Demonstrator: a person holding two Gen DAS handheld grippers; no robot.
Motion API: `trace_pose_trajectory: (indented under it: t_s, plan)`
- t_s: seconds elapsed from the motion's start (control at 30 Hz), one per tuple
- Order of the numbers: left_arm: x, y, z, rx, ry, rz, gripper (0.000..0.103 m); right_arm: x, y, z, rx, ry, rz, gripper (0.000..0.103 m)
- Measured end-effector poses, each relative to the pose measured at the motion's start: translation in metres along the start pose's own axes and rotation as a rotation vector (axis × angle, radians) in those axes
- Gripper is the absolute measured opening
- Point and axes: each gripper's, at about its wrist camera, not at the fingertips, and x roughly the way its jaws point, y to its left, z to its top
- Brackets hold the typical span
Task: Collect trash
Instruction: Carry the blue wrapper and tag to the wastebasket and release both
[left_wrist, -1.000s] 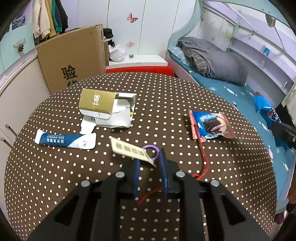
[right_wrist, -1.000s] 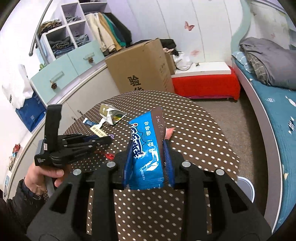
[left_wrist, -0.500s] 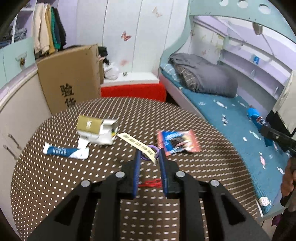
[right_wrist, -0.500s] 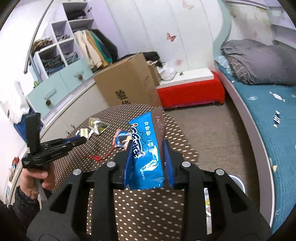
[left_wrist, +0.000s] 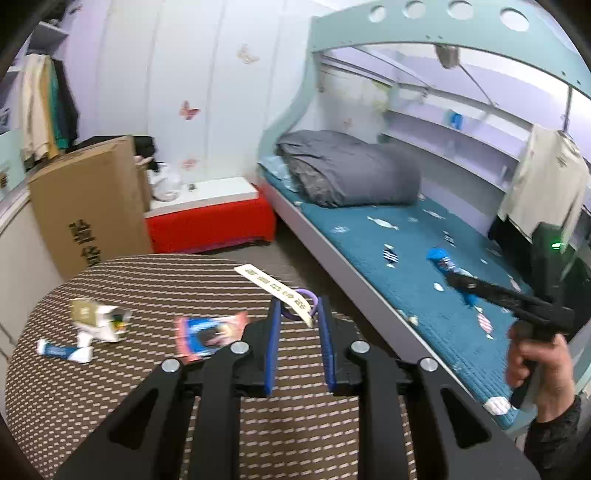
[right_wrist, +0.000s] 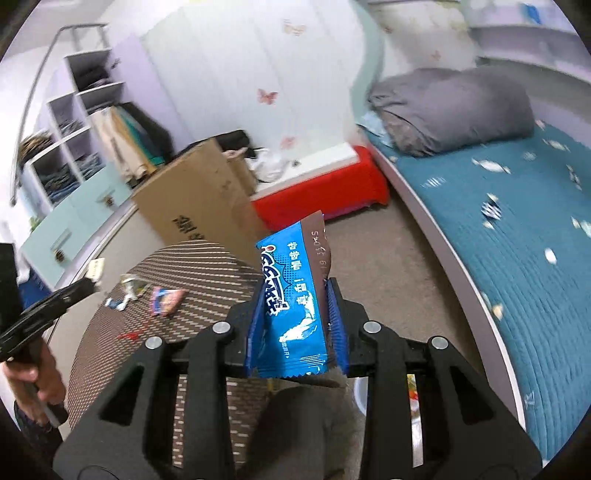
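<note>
My left gripper (left_wrist: 297, 306) is shut on a cream paper tag (left_wrist: 275, 290) with a purple loop and holds it above the right edge of the round dotted table (left_wrist: 110, 387). My right gripper (right_wrist: 295, 291) is shut on a blue snack wrapper (right_wrist: 293, 306), held in the air past the table over the floor; it also shows in the left wrist view (left_wrist: 441, 264). On the table lie a red-and-blue cookie wrapper (left_wrist: 208, 332), a torn gold and white box (left_wrist: 98, 319) and a blue and white sachet (left_wrist: 64, 352).
A white bin (right_wrist: 413, 398) shows on the floor under my right gripper. A large cardboard box (left_wrist: 88, 203), a red bench (left_wrist: 210, 221) and a bed with a teal cover (left_wrist: 406, 266) surround the table. A red string (right_wrist: 129, 335) lies on the table.
My left gripper lifted the tag off the table and swung right toward the bed. My right gripper carried the blue wrapper farther off the table, over the floor.
</note>
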Motion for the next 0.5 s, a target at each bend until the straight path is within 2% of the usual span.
trace_pose_trajectory:
  t_s: [0.13, 0.4, 0.5]
  plan:
    - [0.025, -0.033, 0.005, 0.034, 0.028, -0.045, 0.019, 0.019, -0.042, -0.009, 0.085, 0.040, -0.037, 0.032]
    - [0.074, -0.090, 0.008, 0.081, 0.095, -0.108, 0.019, 0.093, -0.118, -0.048, 0.241, 0.181, -0.094, 0.036]
    - [0.094, -0.106, 0.008, 0.102, 0.128, -0.116, 0.019, 0.120, -0.147, -0.065, 0.316, 0.217, -0.098, 0.066]
